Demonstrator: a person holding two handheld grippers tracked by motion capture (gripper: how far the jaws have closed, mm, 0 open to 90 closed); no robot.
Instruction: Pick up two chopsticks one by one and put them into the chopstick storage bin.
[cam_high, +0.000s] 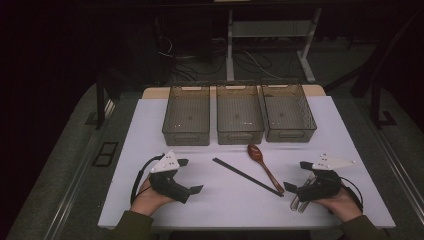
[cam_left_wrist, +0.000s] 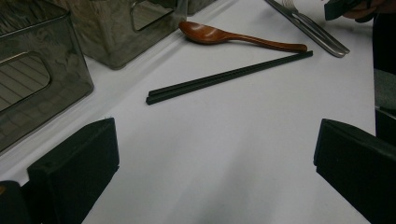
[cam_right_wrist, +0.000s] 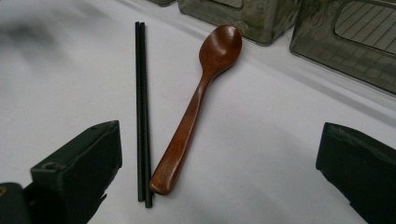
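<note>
Both the left gripper (cam_high: 187, 175) and right gripper (cam_high: 296, 176) stand wide apart, empty; right should straddle the brown wooden spoon (cam_right_wrist: 198, 100) mid-handle, clear of the black chopsticks (cam_right_wrist: 142, 112).

Left gripper (cam_high: 191, 176) low over table (cam_high: 150, 130), near its front left corner, jaws spread wide, nothing between them, pointing right and slightly away. Left hand (cam_high: 147, 197) grips handle from behind, sleeve at table's near edge. Right gripper (cam_high: 295, 176) near table's front right corner, jaws wide apart, empty, pointing left. Right hand (cam_high: 342, 202) wrapped round handle.
</note>
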